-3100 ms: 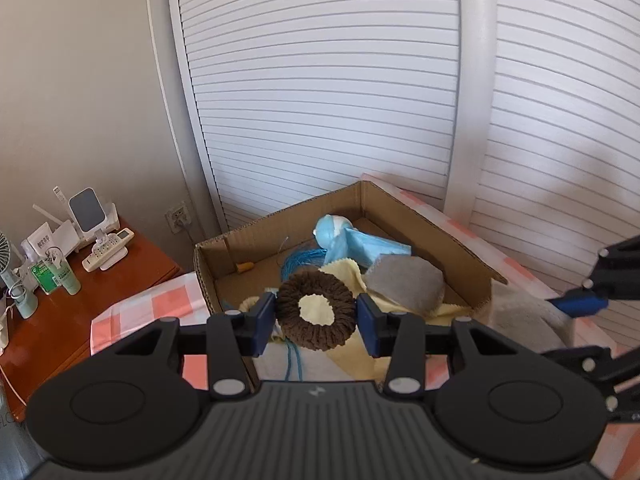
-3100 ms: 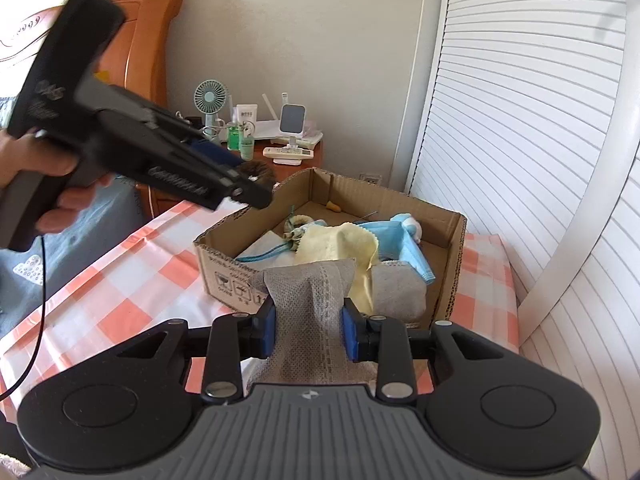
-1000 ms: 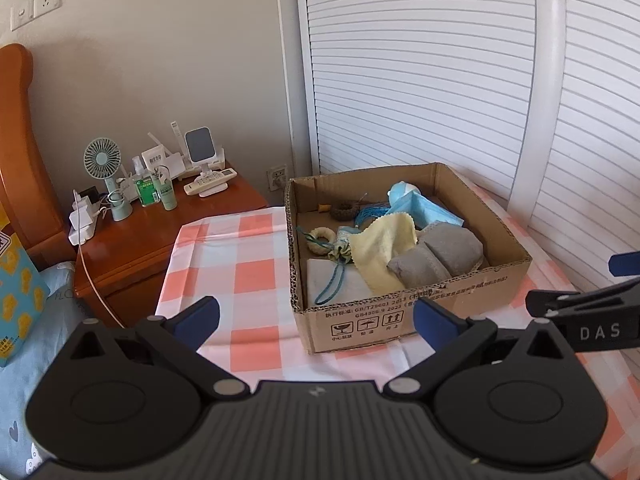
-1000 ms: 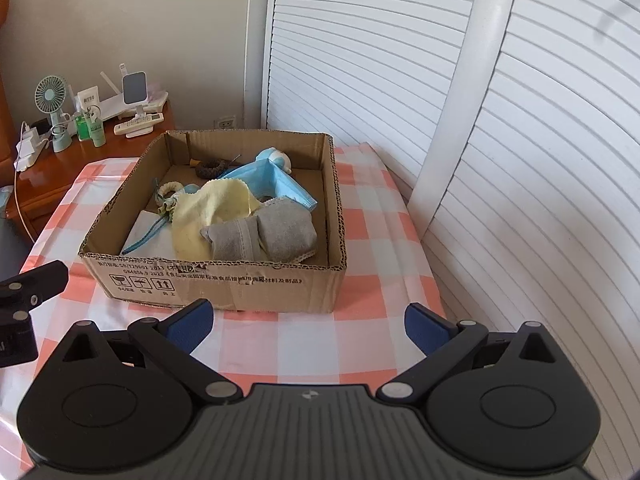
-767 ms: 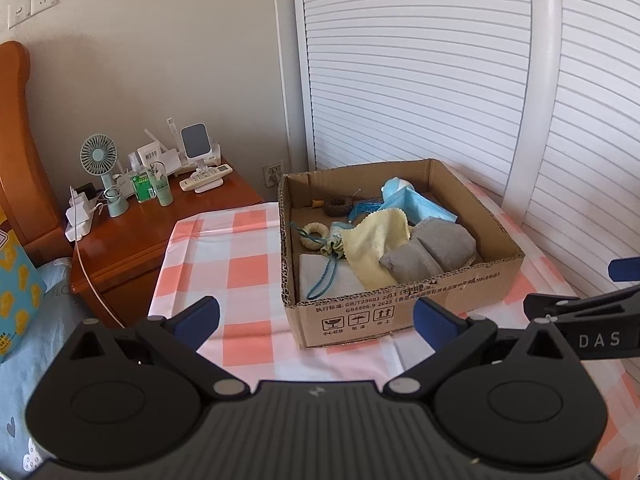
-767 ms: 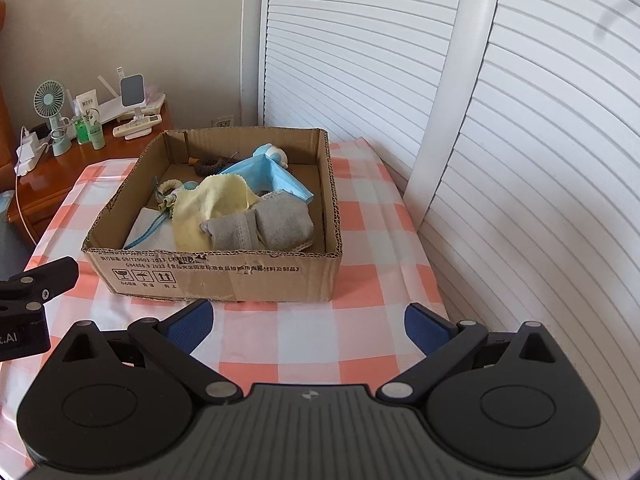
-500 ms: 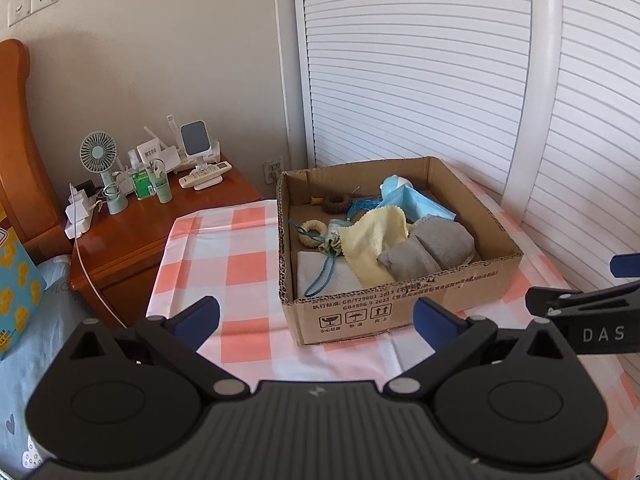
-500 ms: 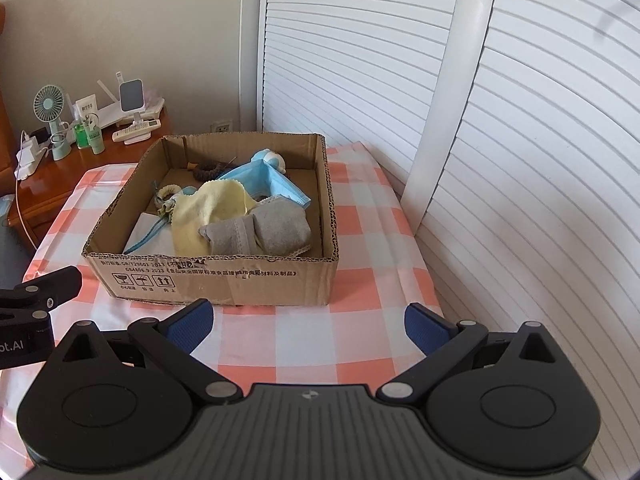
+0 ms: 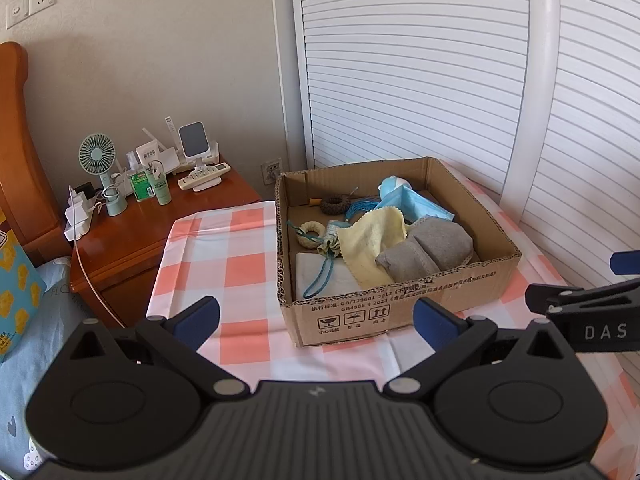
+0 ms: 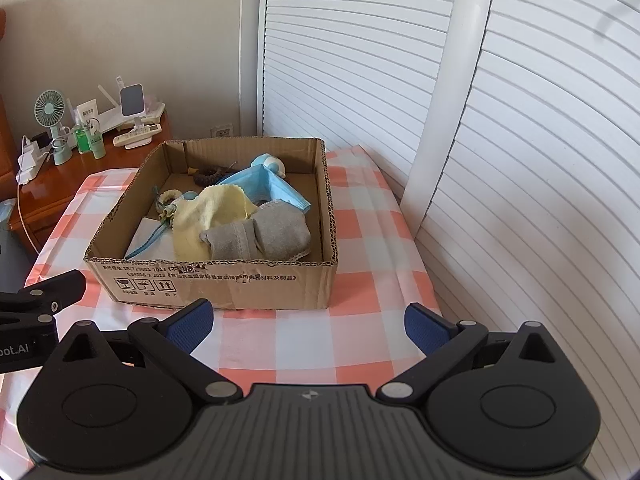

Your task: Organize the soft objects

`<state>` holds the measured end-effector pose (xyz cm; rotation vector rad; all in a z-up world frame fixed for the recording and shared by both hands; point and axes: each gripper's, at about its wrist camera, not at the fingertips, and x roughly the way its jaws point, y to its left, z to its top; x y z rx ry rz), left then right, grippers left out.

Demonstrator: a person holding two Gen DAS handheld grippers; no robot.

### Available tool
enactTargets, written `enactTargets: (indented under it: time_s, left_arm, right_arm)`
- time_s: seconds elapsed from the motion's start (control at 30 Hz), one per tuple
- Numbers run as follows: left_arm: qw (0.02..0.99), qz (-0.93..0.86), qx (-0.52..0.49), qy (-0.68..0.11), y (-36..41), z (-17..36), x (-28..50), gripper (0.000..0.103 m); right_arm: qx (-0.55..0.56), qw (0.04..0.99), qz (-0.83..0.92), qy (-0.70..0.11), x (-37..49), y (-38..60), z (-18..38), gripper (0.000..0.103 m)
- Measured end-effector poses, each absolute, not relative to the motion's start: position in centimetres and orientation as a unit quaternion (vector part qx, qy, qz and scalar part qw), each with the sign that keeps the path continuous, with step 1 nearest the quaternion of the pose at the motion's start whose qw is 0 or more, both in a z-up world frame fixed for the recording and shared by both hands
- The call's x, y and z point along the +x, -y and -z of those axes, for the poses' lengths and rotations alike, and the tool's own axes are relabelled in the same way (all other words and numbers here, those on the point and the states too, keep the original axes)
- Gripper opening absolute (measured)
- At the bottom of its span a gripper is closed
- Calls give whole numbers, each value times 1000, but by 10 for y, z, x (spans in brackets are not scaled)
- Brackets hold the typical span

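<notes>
Cardboard box (image 10: 224,280) lies lengthwise toward shutters (image 10: 360,60).

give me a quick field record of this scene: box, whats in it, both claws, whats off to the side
box: cardboard box, open top, on a checked cloth
contents: grey cloth, yellow cloth, blue mask, brown ring, pale ring, blue cord
left claw: open, empty, short of the box
right claw: open, empty, short of the box
side: wooden nightstand with a fan and a remote
</notes>
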<state>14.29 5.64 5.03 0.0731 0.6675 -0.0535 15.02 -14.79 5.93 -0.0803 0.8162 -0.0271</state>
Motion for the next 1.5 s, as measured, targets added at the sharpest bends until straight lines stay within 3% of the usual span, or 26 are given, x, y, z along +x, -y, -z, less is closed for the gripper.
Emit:
enactTargets:
  time_s: [1.5]
  left_arm:
    - [943,27,41,-329,-54,-48,139,102]
  right_arm:
    - [-37,919,8,-393,147,149,-59,103]
